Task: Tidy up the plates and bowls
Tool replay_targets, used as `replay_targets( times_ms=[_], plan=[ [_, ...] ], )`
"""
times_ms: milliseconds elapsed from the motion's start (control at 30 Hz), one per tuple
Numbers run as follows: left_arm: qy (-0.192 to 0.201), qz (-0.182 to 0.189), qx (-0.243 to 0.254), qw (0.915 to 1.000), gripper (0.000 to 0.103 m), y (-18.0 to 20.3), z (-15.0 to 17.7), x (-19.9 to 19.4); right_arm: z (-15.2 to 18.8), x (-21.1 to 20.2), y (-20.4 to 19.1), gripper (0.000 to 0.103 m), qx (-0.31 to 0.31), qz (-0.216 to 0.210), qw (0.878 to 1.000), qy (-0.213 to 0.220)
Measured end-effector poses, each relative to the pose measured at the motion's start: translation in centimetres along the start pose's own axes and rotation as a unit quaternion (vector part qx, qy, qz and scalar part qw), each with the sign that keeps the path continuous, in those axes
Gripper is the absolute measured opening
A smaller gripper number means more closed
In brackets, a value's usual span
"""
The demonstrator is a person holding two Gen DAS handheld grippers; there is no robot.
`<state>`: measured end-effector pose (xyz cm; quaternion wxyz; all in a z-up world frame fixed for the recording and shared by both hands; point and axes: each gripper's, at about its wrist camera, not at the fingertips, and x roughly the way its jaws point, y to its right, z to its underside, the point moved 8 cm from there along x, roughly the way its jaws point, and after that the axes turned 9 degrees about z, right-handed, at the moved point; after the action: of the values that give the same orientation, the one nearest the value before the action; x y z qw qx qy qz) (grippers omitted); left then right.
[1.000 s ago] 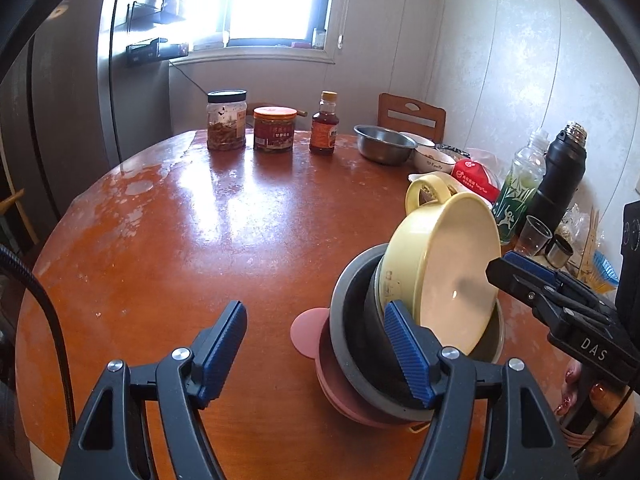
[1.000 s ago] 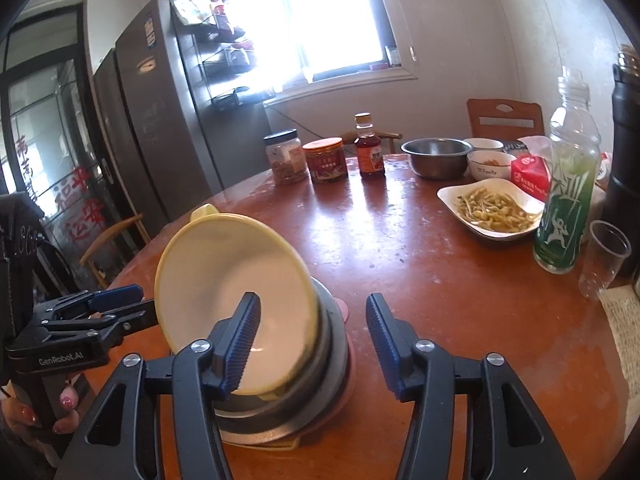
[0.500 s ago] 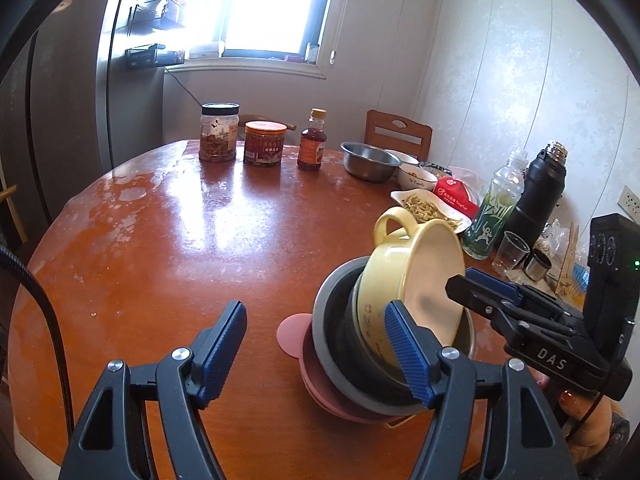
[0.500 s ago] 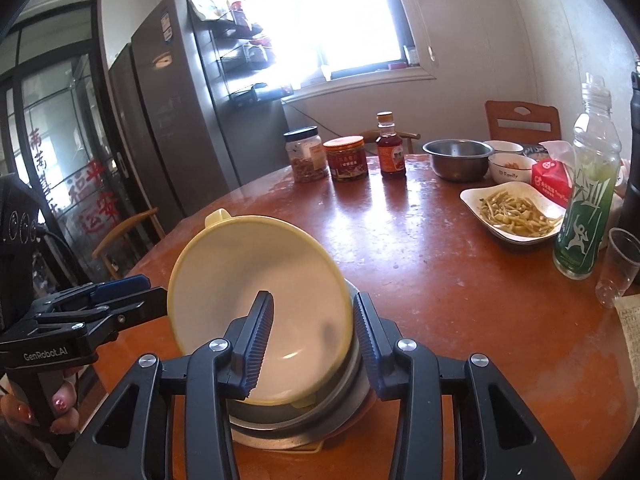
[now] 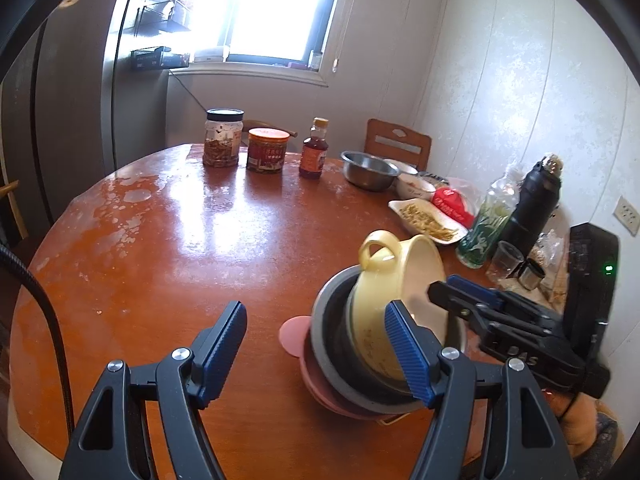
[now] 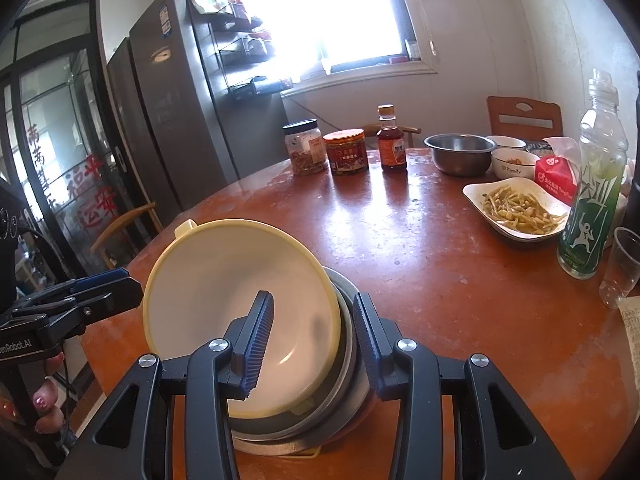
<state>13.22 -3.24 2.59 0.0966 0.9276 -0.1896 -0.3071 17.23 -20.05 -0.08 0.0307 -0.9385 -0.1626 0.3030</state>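
A yellow bowl with a loop handle [image 5: 394, 280] [image 6: 240, 308] stands tilted on its side inside a grey bowl [image 5: 332, 332] [image 6: 348, 396], which sits on a pink plate [image 5: 294, 330] near the table's front edge. My right gripper [image 6: 314, 340] straddles the yellow bowl's rim, its jaws narrowed but still apart, one finger inside the bowl and one outside; it also shows in the left wrist view [image 5: 472, 292]. My left gripper [image 5: 316, 346] is open and empty just in front of the stack; it also shows in the right wrist view [image 6: 100, 284].
On the round wooden table [image 5: 180, 248] stand two jars [image 5: 223, 138] [image 5: 267, 150], a sauce bottle [image 5: 314, 154], a steel bowl [image 5: 370, 170], a white dish of food [image 6: 516, 208], a green bottle [image 6: 592, 196], a plastic cup [image 6: 622, 268] and a black flask [image 5: 532, 204].
My right gripper's jaws have narrowed around the yellow bowl's rim. The bowl has tipped more upright in the grey bowl. My left gripper has stayed open and drawn back a little.
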Motion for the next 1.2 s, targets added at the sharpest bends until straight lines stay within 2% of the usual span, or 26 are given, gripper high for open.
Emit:
replay_targets(
  times_ms=[100,267,567,667,800,1200],
  plan=[
    [0.004,0.028,0.018,0.9994,0.071,1.4,-0.2,-0.3,-0.1,0.2,-0.1,0.043,0.001,-0.002,1.000,-0.001],
    [-0.023,0.022,0.039,0.9987,0.071,2.5,0.5,1.6,-0.2,0.4,-0.1,0.043,0.005,-0.001,1.000,-0.003],
    [-0.064,0.021,0.026,0.9974,0.071,1.6,1.9,5.1,-0.2,0.6,0.3,0.043,0.006,0.000,1.000,-0.007],
    [-0.072,0.027,0.020,0.9968,0.067,1.1,2.1,5.9,-0.1,0.7,0.2,0.043,0.005,-0.002,1.000,-0.009],
    [-0.074,0.039,0.020,0.9963,0.060,0.9,1.8,6.3,0.0,0.6,0.0,0.043,0.002,-0.004,1.000,-0.010],
    [-0.076,0.023,0.026,0.9965,0.061,0.4,1.5,7.1,0.3,0.1,0.8,0.043,0.011,0.004,1.000,-0.013]
  ],
)
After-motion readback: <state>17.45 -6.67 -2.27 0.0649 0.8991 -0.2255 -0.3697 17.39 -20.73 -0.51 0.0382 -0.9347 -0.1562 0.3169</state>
